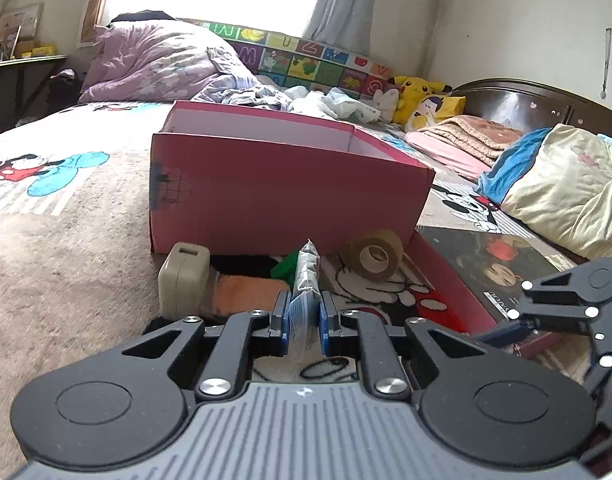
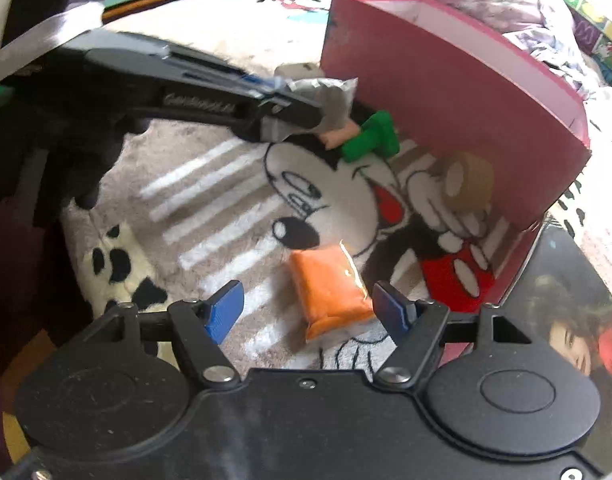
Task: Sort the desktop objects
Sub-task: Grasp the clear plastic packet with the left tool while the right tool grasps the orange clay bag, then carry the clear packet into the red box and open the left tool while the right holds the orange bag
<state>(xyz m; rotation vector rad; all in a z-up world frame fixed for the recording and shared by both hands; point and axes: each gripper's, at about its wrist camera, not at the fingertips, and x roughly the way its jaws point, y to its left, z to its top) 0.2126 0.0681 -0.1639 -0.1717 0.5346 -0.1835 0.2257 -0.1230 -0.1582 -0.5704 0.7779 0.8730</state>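
My left gripper (image 1: 303,316) is shut on a silver foil packet (image 1: 306,276), held edge-on in front of the pink box (image 1: 282,188); the packet also shows in the right wrist view (image 2: 330,100). My right gripper (image 2: 308,308) is open, just above an orange packet (image 2: 330,292) on the Mickey blanket. A tan tape roll (image 1: 372,256) lies by the box's near right corner and shows in the right wrist view (image 2: 466,182). A green piece (image 2: 372,138), a white charger (image 1: 184,280) and a pinkish-orange item (image 1: 246,292) lie by the box's front wall.
A dark album cover (image 1: 494,264) on a red box lid lies to the right of the pink box. Pillows (image 1: 566,188), a folded pink blanket (image 1: 458,140) and plush toys (image 1: 418,96) sit at the bed's head, a lilac duvet (image 1: 154,64) behind.
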